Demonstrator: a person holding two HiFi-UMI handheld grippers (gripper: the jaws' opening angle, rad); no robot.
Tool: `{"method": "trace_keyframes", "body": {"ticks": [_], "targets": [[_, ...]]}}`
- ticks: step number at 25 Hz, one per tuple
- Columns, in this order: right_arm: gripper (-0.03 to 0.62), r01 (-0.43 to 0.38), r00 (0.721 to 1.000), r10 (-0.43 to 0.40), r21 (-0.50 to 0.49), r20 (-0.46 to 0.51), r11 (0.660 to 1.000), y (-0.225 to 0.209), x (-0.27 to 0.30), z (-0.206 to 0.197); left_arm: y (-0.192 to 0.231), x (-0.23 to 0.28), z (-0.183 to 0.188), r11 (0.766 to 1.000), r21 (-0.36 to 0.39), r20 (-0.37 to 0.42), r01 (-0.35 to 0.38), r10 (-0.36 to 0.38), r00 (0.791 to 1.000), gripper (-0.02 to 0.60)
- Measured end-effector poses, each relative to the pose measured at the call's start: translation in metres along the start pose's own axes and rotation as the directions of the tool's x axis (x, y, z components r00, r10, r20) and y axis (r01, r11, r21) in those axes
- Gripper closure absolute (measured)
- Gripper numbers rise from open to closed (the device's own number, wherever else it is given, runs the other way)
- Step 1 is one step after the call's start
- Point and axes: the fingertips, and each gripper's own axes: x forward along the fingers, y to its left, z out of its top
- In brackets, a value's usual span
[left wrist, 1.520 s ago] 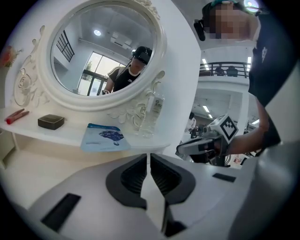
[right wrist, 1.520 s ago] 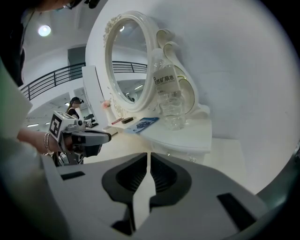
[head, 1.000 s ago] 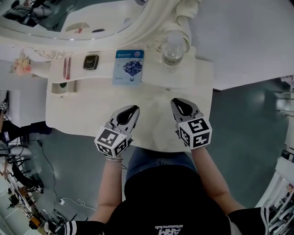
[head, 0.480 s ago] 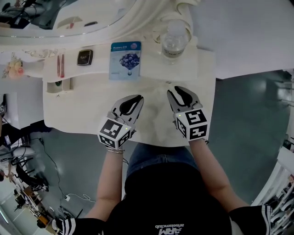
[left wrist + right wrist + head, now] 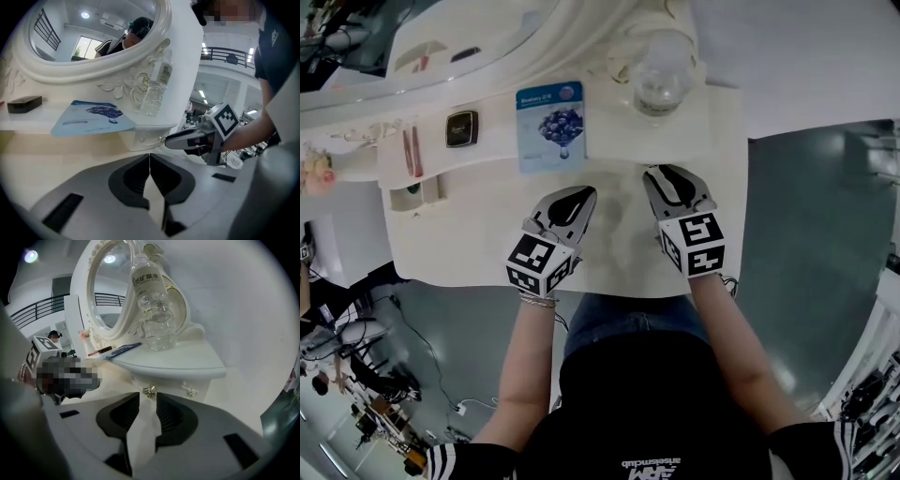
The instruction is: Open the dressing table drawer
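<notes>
Right gripper (image 5: 148, 398), jaws apart and empty, faces the small knob (image 5: 150, 390) of the drawer (image 5: 169, 383) beneath the far bottle (image 5: 152, 310), left gripper (image 5: 149, 157) closed on nothing; off-centre closure risks slipping off the knob.

Few words I could read
The label on the water bottle (image 5: 152, 310) ended in 矿泉水; my black shirt (image 5: 647, 412) showed "ARM" upside down.

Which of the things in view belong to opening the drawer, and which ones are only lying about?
For the job: small drawer, its knob, right gripper with open jaws.
Lying about: water bottle, blue mask packet, black case.
</notes>
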Motion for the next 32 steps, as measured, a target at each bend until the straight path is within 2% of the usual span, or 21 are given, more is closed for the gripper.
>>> {"method": "trace_keyframes", "body": {"ticks": [5, 13, 32], "targets": [[0.467, 0.030, 1.000, -0.030, 0.003, 0.007, 1.000, -0.001, 0.006, 0.002, -0.001, 0.003, 0.002, 0.998, -0.013, 0.005, 0.055, -0.054, 0.999, 0.563], [0.491, 0.071, 0.997, -0.071, -0.011, -0.006, 0.997, -0.001, 0.010, 0.002, 0.005, -0.001, -0.001, 0.997, -0.005, 0.011, 0.079, -0.079, 0.997, 0.563], [0.493, 0.079, 0.995, -0.080, -0.030, -0.054, 0.996, 0.023, -0.013, -0.023, -0.021, -0.013, 0.000, 0.985, 0.033, 0.018, 0.172, -0.173, 0.985, 0.563]]}}
